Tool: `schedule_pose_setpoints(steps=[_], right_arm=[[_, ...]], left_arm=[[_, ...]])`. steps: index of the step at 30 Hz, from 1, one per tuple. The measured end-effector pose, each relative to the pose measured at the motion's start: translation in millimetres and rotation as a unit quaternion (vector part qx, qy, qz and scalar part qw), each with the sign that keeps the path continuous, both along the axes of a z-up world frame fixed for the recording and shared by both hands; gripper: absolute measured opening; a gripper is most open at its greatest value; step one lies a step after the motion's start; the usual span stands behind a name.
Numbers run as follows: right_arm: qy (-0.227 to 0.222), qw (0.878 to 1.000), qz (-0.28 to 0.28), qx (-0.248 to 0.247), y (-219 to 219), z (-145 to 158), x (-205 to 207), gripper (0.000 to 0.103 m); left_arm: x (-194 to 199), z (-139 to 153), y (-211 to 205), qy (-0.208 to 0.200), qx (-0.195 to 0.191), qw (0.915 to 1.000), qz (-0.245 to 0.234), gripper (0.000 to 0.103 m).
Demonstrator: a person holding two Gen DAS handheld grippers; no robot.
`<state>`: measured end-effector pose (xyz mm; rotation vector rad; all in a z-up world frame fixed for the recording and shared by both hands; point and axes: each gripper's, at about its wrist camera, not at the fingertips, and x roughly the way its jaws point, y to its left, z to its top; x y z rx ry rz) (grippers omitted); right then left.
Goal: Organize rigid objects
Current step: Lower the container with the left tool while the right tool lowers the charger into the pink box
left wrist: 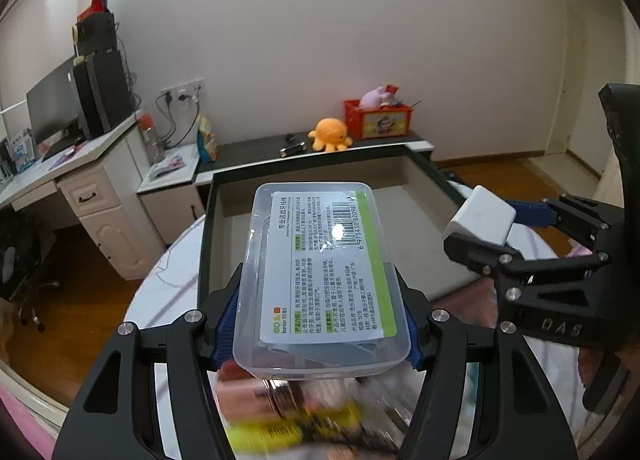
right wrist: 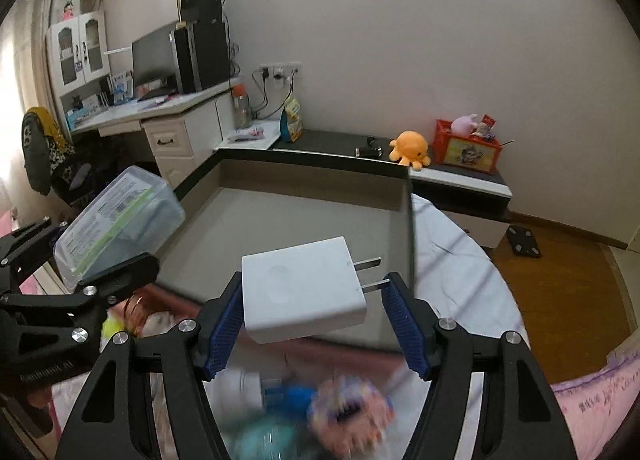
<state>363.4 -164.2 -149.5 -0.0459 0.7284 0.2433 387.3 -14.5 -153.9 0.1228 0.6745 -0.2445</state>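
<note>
My left gripper [left wrist: 316, 320] is shut on a clear plastic floss-pick box [left wrist: 324, 280] with a green and white label, held above the near end of a large open grey box [left wrist: 404, 176]. The floss box also shows at the left of the right wrist view [right wrist: 116, 220]. My right gripper [right wrist: 316, 312] is shut on a white plug charger [right wrist: 304, 288], its two prongs touching the right pad, held over the grey box [right wrist: 280, 228]. The charger appears at the right in the left wrist view [left wrist: 480, 220].
Blurred small items [right wrist: 320, 412] lie below the grippers on a patterned cloth [right wrist: 452, 260]. Behind the grey box, a low cabinet holds an orange plush octopus [left wrist: 330, 134] and a red toy crate [left wrist: 380, 118]. A desk with a monitor [left wrist: 52, 108] stands at the left.
</note>
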Motion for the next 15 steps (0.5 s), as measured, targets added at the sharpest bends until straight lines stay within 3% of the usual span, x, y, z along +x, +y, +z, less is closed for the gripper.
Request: schedule_pose_setpoints(steps=[5,11,15], right_arm=[[0.052,0.999,0.011,-0.013,14,-26,39,0.069],[0.099,0.995,0.011,-0.024,19,-56,56,0.069],[0.099,0.994,0.005,-0.036,18,-57,57,0.069]], left_arm=[[41,-21,4,0.047,0.016,0.9986,0.019,0.065],[64,-47,2,0.089,0.028,0.9954,0.023,0.065],[69,-53,5,0.098,0.030,0.9941,0.036,0.068]])
